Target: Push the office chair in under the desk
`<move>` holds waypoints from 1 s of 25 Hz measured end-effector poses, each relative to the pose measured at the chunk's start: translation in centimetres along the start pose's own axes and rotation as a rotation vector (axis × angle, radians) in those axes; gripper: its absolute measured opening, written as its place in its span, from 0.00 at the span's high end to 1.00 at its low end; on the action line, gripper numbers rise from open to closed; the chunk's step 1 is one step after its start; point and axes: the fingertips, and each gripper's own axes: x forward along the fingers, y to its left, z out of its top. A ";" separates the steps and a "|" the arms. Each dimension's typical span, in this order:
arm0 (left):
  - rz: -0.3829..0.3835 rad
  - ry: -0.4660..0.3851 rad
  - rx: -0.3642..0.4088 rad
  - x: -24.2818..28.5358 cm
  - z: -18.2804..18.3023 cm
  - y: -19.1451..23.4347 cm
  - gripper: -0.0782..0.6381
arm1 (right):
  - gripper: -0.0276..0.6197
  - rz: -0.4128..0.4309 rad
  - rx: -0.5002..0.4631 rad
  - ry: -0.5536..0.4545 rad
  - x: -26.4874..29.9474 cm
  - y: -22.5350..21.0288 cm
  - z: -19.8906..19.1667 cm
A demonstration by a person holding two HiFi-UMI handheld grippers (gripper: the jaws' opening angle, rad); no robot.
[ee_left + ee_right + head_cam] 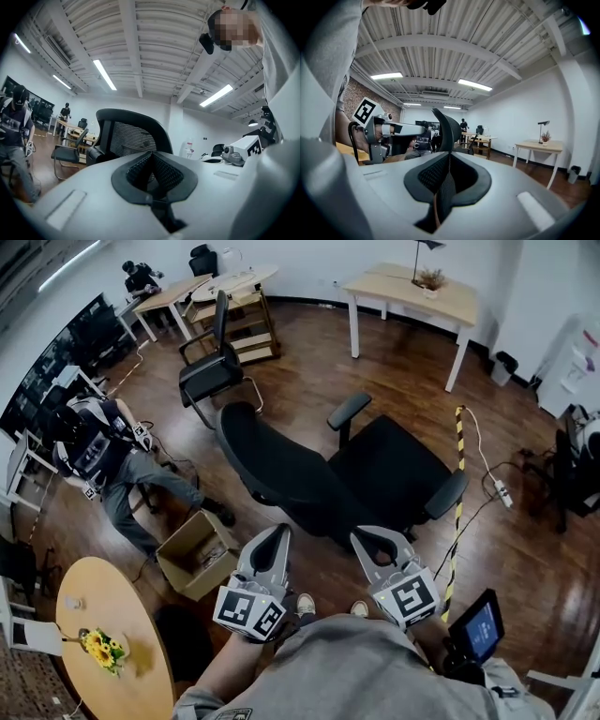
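Black office chair (389, 470) stands free on the wooden floor (375, 362), with two closed claws just behind it.
The chair fills the middle of the frame, backrest to the left and seat to the right. A light wooden bench (412, 292) is at the upper right, well apart from the chair. At the lower centre, the left claw (278, 532) and the right claw (367, 538) both have their jaws together and hold nothing. Their tips are at the chair's near edge, but I cannot tell if they touch it.

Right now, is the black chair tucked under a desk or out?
Out: the office chair stands on open floor, apart from the desk.
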 end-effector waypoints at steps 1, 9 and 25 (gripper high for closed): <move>-0.001 0.001 -0.001 0.0 0.1 0.6 0.89 | 0.93 -0.004 0.000 -0.006 0.4 0.0 0.1; -0.007 -0.006 -0.015 -0.4 0.4 5.4 0.89 | 0.58 -0.004 -0.014 0.079 3.2 0.1 -1.0; -0.033 0.012 -0.020 0.4 0.7 12.0 0.89 | 0.74 -0.022 -0.374 0.717 7.3 1.1 -15.5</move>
